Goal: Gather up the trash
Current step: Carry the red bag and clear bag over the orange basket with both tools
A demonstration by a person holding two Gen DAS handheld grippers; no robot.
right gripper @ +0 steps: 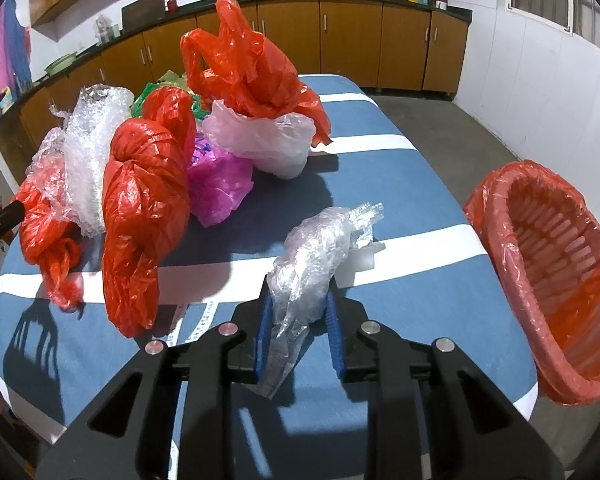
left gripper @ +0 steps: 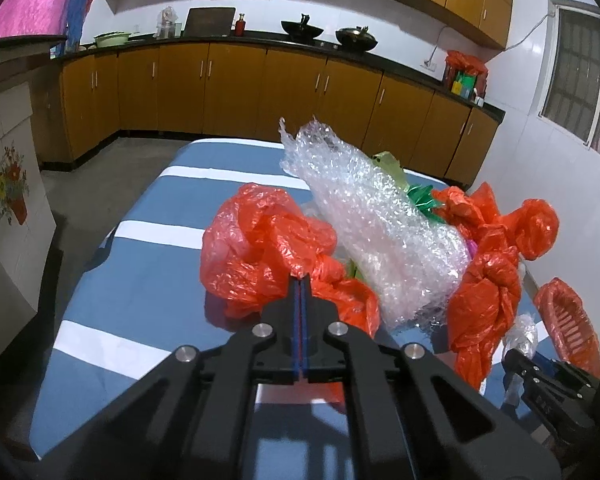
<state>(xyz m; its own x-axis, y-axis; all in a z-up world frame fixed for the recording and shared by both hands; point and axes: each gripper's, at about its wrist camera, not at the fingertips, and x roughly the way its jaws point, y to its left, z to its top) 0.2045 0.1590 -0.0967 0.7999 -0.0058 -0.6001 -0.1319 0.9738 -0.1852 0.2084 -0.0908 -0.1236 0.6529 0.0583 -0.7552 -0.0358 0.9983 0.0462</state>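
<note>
A crinkled wad of clear plastic film point(right gripper: 314, 256), glossy and lumpy, lies lengthwise away from the camera on the blue, white-striped surface point(right gripper: 400, 184), just left of the red slatted basket point(right gripper: 548, 264) lined with thin red film; the right tool point(right gripper: 298, 334) is narrowed onto the wad's near end, blue ribbed pads pressing both sides. Left of the basket and beyond the wad sit a knotted red bag point(right gripper: 144, 208), a pink bag point(right gripper: 220, 184), a milky white bag point(right gripper: 268, 140) and bubble wrap point(left gripper: 364, 224). The left tool point(left gripper: 301, 312) is closed flat, pinching a fold of another crumpled red bag point(left gripper: 260, 240). No writing is legible.
</note>
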